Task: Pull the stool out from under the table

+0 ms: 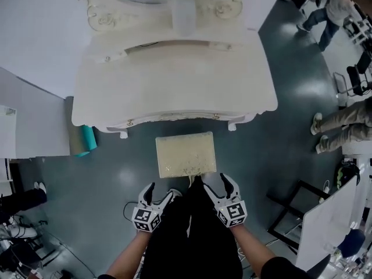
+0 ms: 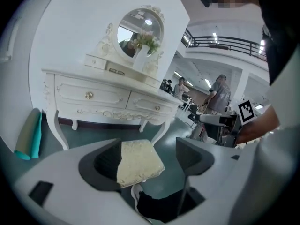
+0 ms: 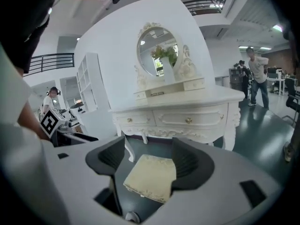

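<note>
The person's black trousers (image 1: 195, 237) fill the bottom of the head view, with both grippers held just in front of them, above the floor. The left gripper (image 1: 161, 190) and the right gripper (image 1: 214, 181) are grey-and-black plastic, each with a marker cube at the wrist. Both have their jaws spread wide with nothing between the pads. In each gripper view the stool only shows through the gap, lower down and well clear of the jaws.

Just beyond the grippers stands the square stool with a cream, embossed fabric cushion (image 1: 186, 154). It is out on the glossy dark grey-green floor (image 1: 116, 179), fully clear of the tabletop and just in front of the table's front edge.

Behind it is the white carved dressing table (image 1: 174, 80), with curved legs, scrolled trim and small gold drawer knobs. On it sits an oval mirror in an ornate white frame (image 2: 139, 27) and a white vase holding green leaves (image 1: 183, 10). A teal rolled mat (image 1: 87, 139) leans by the table's left leg.

To the right, well apart, are a black metal frame (image 1: 290, 205) and bystanders' legs in khaki trousers (image 1: 343, 121).
</note>
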`<state>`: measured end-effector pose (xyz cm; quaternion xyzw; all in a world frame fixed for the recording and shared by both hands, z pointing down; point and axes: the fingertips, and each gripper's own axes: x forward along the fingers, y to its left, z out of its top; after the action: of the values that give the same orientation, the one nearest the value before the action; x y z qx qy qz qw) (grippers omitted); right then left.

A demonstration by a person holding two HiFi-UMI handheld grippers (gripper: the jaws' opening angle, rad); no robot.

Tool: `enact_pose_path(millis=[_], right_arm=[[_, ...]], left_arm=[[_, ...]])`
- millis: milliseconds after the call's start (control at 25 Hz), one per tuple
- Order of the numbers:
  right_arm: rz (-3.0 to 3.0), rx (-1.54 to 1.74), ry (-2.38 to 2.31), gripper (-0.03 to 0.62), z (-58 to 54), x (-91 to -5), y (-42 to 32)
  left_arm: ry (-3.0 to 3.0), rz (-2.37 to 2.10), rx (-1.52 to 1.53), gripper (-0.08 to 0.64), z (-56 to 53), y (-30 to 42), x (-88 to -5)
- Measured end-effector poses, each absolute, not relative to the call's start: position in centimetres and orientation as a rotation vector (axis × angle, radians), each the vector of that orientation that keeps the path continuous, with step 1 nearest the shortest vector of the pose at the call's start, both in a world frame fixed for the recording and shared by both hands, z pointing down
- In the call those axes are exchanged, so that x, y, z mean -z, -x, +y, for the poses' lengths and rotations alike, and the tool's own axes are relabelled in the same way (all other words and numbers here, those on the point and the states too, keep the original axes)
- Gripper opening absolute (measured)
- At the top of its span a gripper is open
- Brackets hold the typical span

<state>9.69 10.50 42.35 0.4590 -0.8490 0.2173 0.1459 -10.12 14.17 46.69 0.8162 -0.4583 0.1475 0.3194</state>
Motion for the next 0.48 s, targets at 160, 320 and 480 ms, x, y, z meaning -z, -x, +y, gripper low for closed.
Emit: enact_pose_path(millis=[160,320,480], right_arm=[[-2.493,-0.605,-1.427,0.33,9.3,-36.3,-9.2],[-2.601,-0.456,-1.35,0.33,10.1,-29.9,-6.4],[-2.678,-0.324,-1.273,0.33,10.9,-24.7,-2.5]], left_arm=[[-2.227,-1.228,-0.316,0.379,13.5,10.6,-39.8],[-2.292,-1.255,-0.213,0.377,13.7,10.0,-33.5],[-2.269,-1.319,-0.174,0.378,13.3,11.3,-29.3]])
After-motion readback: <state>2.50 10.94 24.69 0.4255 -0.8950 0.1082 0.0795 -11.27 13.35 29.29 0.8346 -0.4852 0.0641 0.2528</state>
